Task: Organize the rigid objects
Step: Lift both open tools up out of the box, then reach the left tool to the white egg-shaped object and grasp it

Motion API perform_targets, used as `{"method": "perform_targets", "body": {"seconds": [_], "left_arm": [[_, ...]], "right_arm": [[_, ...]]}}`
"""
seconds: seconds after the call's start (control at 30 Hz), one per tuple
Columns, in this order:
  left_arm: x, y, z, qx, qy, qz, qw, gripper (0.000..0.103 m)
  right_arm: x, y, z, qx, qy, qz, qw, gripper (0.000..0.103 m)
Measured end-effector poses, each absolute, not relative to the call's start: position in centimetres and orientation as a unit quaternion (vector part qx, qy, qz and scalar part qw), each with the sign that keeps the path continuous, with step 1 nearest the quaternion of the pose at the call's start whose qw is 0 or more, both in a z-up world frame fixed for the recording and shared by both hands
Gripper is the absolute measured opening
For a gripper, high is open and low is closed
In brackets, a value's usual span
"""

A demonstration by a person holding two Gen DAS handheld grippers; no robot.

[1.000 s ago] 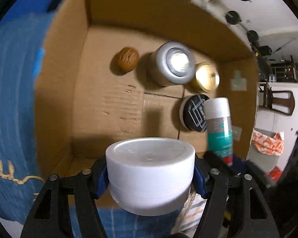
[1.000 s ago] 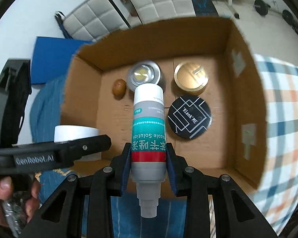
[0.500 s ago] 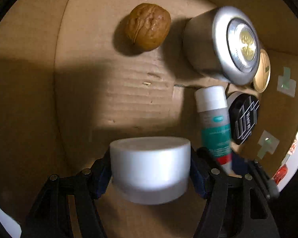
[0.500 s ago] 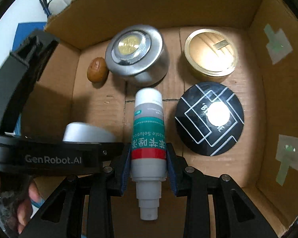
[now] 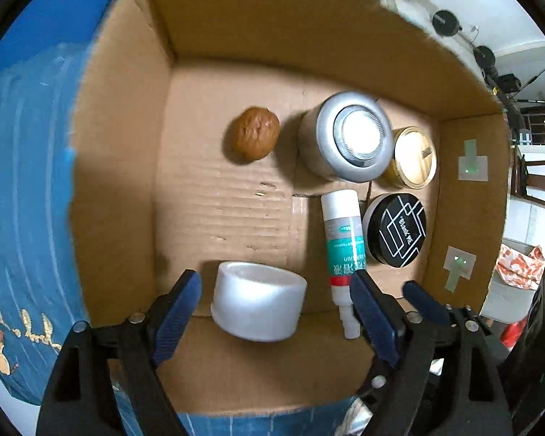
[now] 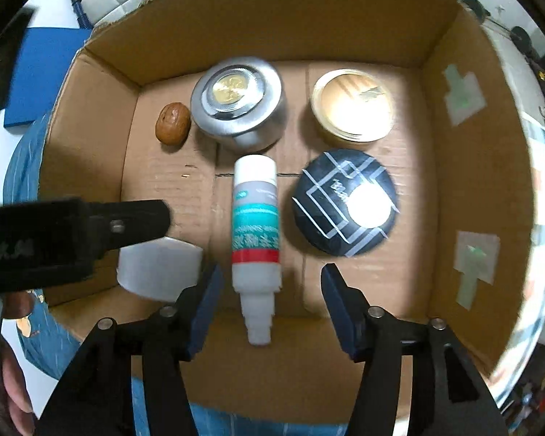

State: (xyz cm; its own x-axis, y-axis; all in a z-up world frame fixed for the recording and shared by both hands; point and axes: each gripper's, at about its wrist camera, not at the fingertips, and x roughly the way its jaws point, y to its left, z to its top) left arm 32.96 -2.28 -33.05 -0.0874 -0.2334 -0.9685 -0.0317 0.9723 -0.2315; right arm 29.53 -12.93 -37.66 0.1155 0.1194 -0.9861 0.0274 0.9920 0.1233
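Observation:
A cardboard box holds the objects. A white round jar rests on the box floor at its near left. My left gripper is open above it, jaws apart on either side. A white and teal bottle lies flat in the middle of the box. My right gripper is open, jaws spread either side of the bottle's nozzle end. The left gripper's black arm shows in the right wrist view.
Also in the box: a walnut, a silver puck light, a gold tin, a black round tin. Blue cloth lies left of the box.
Both grippers have opened and pulled back up. The white jar and the bottle now lie released on the box floor.

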Motion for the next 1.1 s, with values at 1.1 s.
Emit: {"method": "perform_targets", "body": {"seconds": [1.1], "left_arm": [[18.3,-0.9,-14.5,-0.031,0.516,-0.047,0.855,0.093]], "right_arm": [[16.2,-17.2,-20.0,0.028,0.53,0.0,0.848,0.097]]}}
